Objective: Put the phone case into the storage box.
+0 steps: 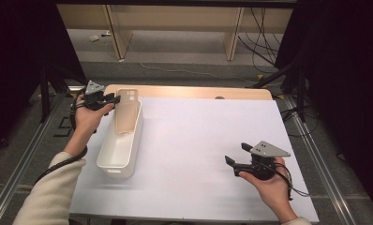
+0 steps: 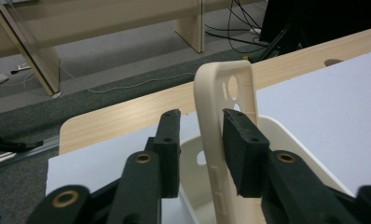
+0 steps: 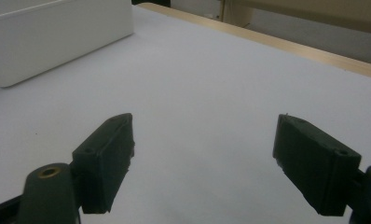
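Observation:
A beige phone case (image 1: 126, 112) stands on end in a white bin (image 1: 110, 165), leaning against the bin's far end wall. My left gripper (image 1: 113, 98) is at the case's top end. In the left gripper view the case (image 2: 211, 93) sits edge-on between the jaws: the right pad (image 2: 242, 140) lies against it, and the left pad (image 2: 169, 140) stands off with a visible gap. My right gripper (image 1: 236, 153) hovers open over the white mat at the front right, with nothing between its fingers (image 3: 104, 154).
The white mat (image 1: 198, 136) covers most of the wooden table (image 1: 241, 93). The bin's side wall (image 3: 53, 37) lies far off to the left of the right gripper. Desk legs and cables stand on the floor beyond the table's far edge.

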Demonstrator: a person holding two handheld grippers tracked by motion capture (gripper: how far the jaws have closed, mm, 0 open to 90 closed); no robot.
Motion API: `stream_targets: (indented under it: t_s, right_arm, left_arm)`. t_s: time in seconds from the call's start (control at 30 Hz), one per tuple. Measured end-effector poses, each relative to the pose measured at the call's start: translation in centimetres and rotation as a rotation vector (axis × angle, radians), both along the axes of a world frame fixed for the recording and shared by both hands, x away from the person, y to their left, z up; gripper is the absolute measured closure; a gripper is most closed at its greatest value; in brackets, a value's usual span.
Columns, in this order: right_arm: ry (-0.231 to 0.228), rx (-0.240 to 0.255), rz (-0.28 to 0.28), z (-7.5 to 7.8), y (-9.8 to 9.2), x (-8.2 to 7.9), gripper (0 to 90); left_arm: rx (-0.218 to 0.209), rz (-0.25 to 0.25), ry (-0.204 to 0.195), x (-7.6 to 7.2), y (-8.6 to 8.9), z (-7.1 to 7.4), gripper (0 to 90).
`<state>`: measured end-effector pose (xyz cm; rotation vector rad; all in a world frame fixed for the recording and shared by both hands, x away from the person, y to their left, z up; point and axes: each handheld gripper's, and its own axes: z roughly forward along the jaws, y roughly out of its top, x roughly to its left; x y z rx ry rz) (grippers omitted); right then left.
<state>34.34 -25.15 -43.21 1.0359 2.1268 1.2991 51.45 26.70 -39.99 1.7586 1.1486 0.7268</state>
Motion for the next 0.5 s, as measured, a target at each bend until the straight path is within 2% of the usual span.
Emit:
stream_targets:
  t_s: [0.3,0.33,0.37,0.4,0.5]
  right_arm:
    - [0.004,-0.004,0.003,-0.01,0.0,0.0,21.5]
    - [-0.012,-0.007,0.0,-0.03,0.0,0.05,21.5]
    - [0.013,-0.01,0.004,0.06,0.01,-0.07,21.5]
    - [0.019,-0.013,0.006,0.11,-0.02,-0.09,21.5]
    - [-0.011,-0.008,0.002,0.0,-0.03,0.06,21.5]
  left_arm:
    - [0.005,0.047,0.047,-0.09,0.61,-0.38,74.5]
    - [0.005,0.05,0.047,-0.05,0.68,-0.44,74.5]
    - [0.006,0.053,0.048,-0.03,0.74,-0.47,74.5]
    - [0.001,0.055,0.049,-0.05,0.75,-0.49,74.5]
    - [0.004,0.049,0.053,-0.14,0.72,-0.5,75.8]
